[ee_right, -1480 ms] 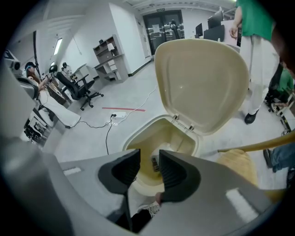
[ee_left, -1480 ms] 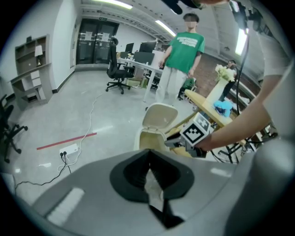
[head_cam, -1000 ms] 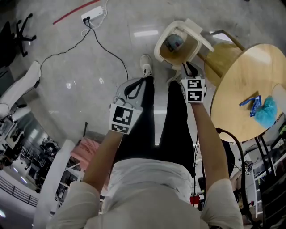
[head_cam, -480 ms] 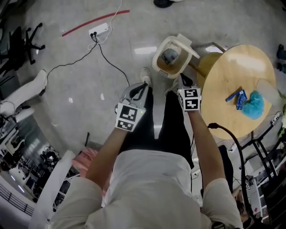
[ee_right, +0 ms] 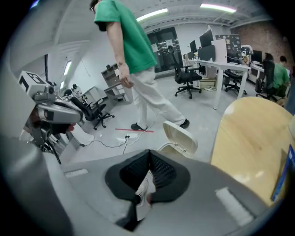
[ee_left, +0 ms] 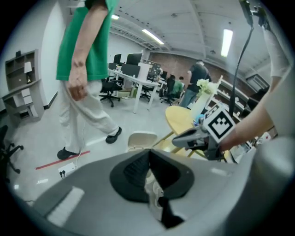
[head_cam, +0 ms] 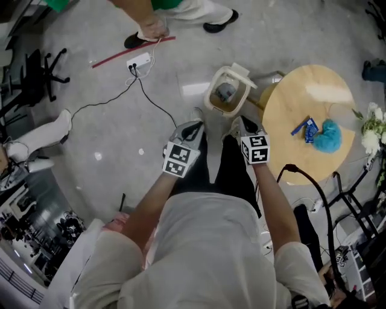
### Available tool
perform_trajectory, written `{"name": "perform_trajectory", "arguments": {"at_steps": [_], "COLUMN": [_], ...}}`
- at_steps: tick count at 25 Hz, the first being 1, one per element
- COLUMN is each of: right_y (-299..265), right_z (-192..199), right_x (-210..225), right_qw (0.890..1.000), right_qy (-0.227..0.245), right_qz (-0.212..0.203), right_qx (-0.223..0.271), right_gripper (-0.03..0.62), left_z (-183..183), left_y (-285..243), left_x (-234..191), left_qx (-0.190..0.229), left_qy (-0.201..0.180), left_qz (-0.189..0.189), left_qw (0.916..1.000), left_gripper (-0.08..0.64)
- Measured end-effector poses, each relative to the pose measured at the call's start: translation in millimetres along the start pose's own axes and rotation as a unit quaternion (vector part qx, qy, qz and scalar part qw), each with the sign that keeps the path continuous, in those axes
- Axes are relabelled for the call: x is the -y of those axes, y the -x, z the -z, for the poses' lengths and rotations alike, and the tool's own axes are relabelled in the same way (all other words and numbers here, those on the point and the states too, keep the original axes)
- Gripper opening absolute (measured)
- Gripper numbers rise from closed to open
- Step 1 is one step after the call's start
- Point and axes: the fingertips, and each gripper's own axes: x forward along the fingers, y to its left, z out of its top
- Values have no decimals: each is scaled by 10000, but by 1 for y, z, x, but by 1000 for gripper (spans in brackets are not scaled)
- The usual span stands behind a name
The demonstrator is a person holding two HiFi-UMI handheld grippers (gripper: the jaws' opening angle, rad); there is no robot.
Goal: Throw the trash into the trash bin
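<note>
So in the last second both grippers came up and away from the trash bin [head_cam: 212,96]. The right gripper [head_cam: 244,128] was practically at the rim before and now hangs well short of it, and the left gripper [head_cam: 190,130] has lifted as well. The head view has pulled back too, so the bin looks smaller. The round wooden table [head_cam: 289,121] now fits whole in the frame, with white flowers [head_cam: 371,130] peeking in at the right edge. Also, a person in a green top [head_cam: 187,9] has walked in at the top, right by the power strip [head_cam: 140,60].
</note>
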Motion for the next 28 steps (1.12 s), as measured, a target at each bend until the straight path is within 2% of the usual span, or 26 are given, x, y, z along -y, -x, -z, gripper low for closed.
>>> {"name": "perform_trajectory", "arguments": {"at_steps": [9, 16, 21, 28], "right_y": [59, 93, 115, 146], "right_z": [-28, -35, -36, -44], "right_x": [-8, -17, -23, -32], "right_qw": [9995, 9986, 9975, 9969], "right_qy": [-59, -5, -52, -97], "right_qz": [49, 19, -1, 80], "right_qx": [320, 519, 702, 773], "right_gripper": [2, 2, 2, 2], "left_z": [-28, -43, -50, -66], "left_y": [32, 42, 44, 61], "left_x": [16, 38, 56, 65], "left_qx": [16, 34, 52, 79], "left_qy": [-281, -720, -776, -848], "left_qz": [117, 367, 635, 709], "left_qw": [9995, 9967, 9949, 9938], "left_gripper": [5, 5, 5, 5]}}
